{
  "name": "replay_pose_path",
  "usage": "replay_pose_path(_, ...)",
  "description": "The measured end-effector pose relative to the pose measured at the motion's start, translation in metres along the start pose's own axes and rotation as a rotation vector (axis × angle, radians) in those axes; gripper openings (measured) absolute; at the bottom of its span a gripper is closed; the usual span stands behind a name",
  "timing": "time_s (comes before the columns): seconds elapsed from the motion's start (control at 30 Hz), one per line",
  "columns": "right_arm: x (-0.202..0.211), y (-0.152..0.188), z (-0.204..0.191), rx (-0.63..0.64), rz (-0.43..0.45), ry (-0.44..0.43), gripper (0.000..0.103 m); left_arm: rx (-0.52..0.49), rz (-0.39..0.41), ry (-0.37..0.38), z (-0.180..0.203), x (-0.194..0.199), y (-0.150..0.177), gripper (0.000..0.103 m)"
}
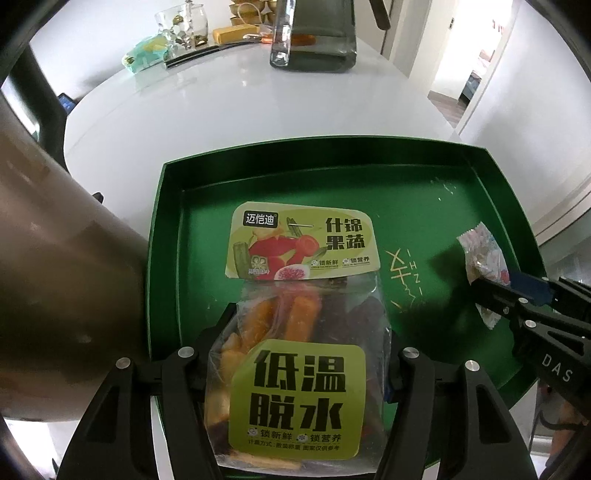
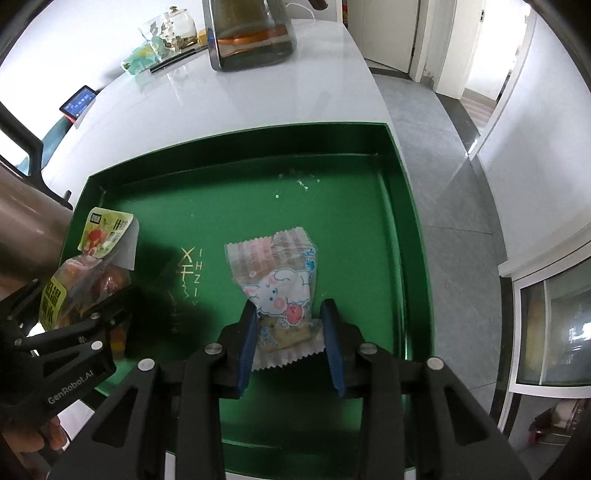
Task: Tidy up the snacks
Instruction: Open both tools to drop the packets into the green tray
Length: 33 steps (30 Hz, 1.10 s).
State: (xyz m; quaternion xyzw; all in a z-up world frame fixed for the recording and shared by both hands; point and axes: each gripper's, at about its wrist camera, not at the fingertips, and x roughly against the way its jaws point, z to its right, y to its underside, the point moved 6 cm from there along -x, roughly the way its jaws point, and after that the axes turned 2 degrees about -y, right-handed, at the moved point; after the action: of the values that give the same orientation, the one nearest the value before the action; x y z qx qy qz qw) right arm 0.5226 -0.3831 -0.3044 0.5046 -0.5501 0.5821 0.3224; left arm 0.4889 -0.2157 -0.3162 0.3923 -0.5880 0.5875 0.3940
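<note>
A green tray [image 1: 173, 229] [image 2: 410, 236] sits on the white table. My left gripper [image 1: 306, 347] is shut on a clear bag of dried fruit and vegetables [image 1: 295, 332] with yellow-green labels, held over the tray's left part; the bag also shows in the right wrist view [image 2: 85, 273]. My right gripper [image 2: 290, 332] is shut on a small white cookie packet with a pink pig [image 2: 277, 284], over the tray's right part. In the left wrist view that packet [image 1: 482, 254] and the right gripper [image 1: 517, 288] are at the right edge.
A brown cylinder [image 1: 55, 280] stands against the tray's left side. At the table's far end are a glass pitcher [image 1: 314, 33] [image 2: 251, 37], glass jars [image 1: 181, 26] and wrapped snacks [image 1: 147, 53]. Crumbs [image 2: 299, 181] lie on the tray floor. The table's right edge drops to grey floor [image 2: 443, 147].
</note>
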Motion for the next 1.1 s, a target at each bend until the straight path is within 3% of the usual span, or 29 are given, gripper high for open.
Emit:
replay_pose_path(0.13,-0.002,0.0,-0.006,0.062,0.003,0.044,0.038,-0.016,0.018,-0.023,0.0,0.004,0.006,0.058)
replay_pose_path(0.3,-0.001,-0.004,0.002,-0.01,0.003,-0.01,0.038,-0.002,0.017,-0.004,0.003,0.006,0.011,0.059)
replay_pose_path(0.4,-0.002,-0.004,0.003,-0.002,-0.012,-0.02,0.038,0.001,-0.03,0.006,0.003,0.003,0.014,0.08)
replay_pose_path(0.43,-0.002,-0.004,0.004,0.003,-0.012,-0.013,0.043,0.006,-0.027,0.011,0.004,0.004,0.015,0.082)
replay_pose_path(0.47,-0.003,-0.004,0.004,0.004,-0.011,-0.008,0.061,0.012,-0.025,0.009,0.003,0.004,0.016,0.082)
replay_pose_path(0.53,-0.004,-0.006,0.006,0.001,-0.01,-0.002,0.088,0.01,-0.02,0.003,0.004,0.005,0.019,0.082)
replay_pose_path(0.7,0.002,-0.006,0.007,-0.013,-0.004,-0.01,0.093,0.0,-0.024,0.006,0.009,0.012,0.022,0.083)
replay_pose_path(0.73,0.006,-0.007,0.007,-0.009,0.003,-0.01,0.101,-0.004,-0.016,0.008,0.01,0.015,0.023,0.083)
replay_pose_path(0.77,0.009,-0.008,0.007,-0.007,0.008,-0.007,0.103,-0.005,-0.009,0.009,0.011,0.019,0.024,0.083)
replay_pose_path(1.1,0.045,-0.005,0.007,-0.002,0.072,0.017,0.103,0.009,0.02,0.004,0.012,0.055,0.032,0.085)
